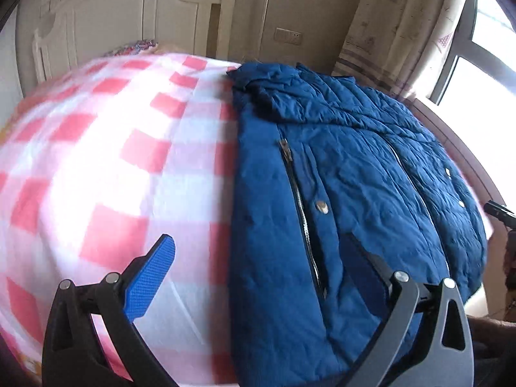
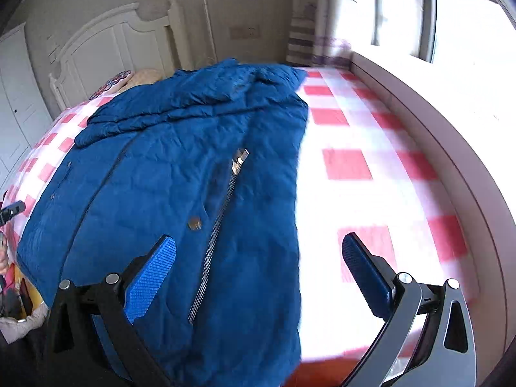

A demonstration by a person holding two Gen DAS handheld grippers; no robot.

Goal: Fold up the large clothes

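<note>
A blue padded jacket (image 1: 348, 174) lies flat on the bed, front up, with metal zips and snap buttons showing; its sleeves look folded in over the body. My left gripper (image 1: 258, 251) hovers open over the jacket's left edge near the hem, one pad above the sheet, the other above the fabric. In the right wrist view the same jacket (image 2: 180, 167) fills the left half. My right gripper (image 2: 258, 251) is open over the jacket's right edge, nothing between its pads.
A red-and-white checked sheet (image 1: 113, 167) covers the bed. A white headboard (image 1: 129, 9) stands at the far end, a pillow (image 2: 142, 77) before it. A raised ledge (image 2: 451, 148) under a bright window runs along the right. The other gripper's tip (image 1: 500, 213) shows at the edge.
</note>
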